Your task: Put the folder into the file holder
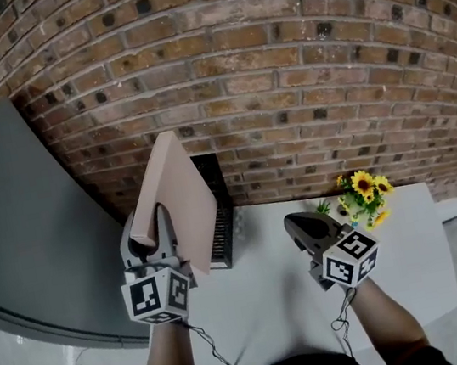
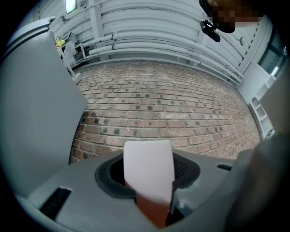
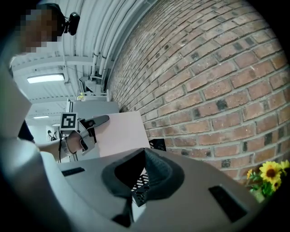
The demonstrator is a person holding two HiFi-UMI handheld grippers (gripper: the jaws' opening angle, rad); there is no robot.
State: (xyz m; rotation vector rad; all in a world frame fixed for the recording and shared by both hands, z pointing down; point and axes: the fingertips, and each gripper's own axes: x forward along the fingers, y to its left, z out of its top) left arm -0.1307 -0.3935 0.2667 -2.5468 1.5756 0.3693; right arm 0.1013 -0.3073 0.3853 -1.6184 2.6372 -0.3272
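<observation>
Nearest the camera in the head view, the left gripper (image 1: 157, 231) is clamped on the lower end of the pink folder (image 1: 184, 197), and the right gripper (image 1: 305, 230) hangs over the white table (image 1: 274, 307) with its jaws pressed together and nothing between them. The folder is carried clear of the table. Its long axis slants upward from the left gripper toward the brick wall (image 1: 282, 83), with the top corner highest and farthest away. Its lower part overlaps the left side of the black mesh file holder (image 1: 220, 221), which stands against the wall, so contact between the two cannot be judged. The left gripper view shows only a narrow pale strip of the folder (image 2: 148, 172) standing between the jaws, with wall beyond. The right gripper view, past its own closed tips (image 3: 145, 153), shows the folder's broad flat face (image 3: 120, 133), the left gripper (image 3: 93, 123) gripping it from the side, and a corner of the file holder (image 3: 157, 145) just right of it. Yellow flowers (image 1: 363, 193) stand at the table's far right, and a grey panel (image 1: 22, 236) leans at the far left.
</observation>
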